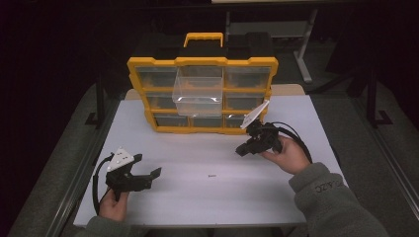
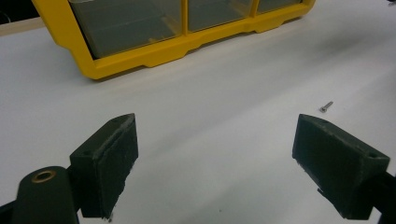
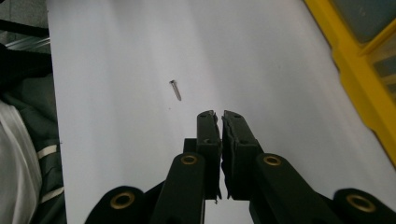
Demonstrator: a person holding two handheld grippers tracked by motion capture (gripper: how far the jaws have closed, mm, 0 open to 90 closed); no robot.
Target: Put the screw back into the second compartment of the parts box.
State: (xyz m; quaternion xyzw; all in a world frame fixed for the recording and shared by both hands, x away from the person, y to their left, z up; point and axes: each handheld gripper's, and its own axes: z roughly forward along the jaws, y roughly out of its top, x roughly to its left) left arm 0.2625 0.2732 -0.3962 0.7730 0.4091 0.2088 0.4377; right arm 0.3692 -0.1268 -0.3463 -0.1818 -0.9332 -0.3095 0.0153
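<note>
Small grey metal screw [image 1: 213,175] lies loose on the white table [image 1: 207,202], roughly midway between the two grippers and nearer the person's edge than the organiser. In the left gripper view it sits on its side [image 2: 326,107], beyond and just inside the right-hand jaw, touching nothing. In the right gripper view it lies ahead and to the left of the jaw tips [image 3: 176,89], clear of them.

Left gripper [image 1: 148,174]: held low near the table's left front, jaws spread wide, nothing between them; bare table shows in the gap [image 2: 215,154].

Right gripper [image 1: 240,149]: held in the person's right hand [image 1: 286,154] above the table on the right side, just in front of the organiser. Jaws closed together with only a thin seam between them [image 3: 221,135]; they appear to hold nothing, though the seam is too narrow to be certain.

Yellow plastic parts organiser with clear drawers [image 1: 148,66] stands upright at the far side of the table, handle on top. One transparent drawer [image 1: 197,96] in the middle column is pulled out towards the person; contents not discernible.
</note>
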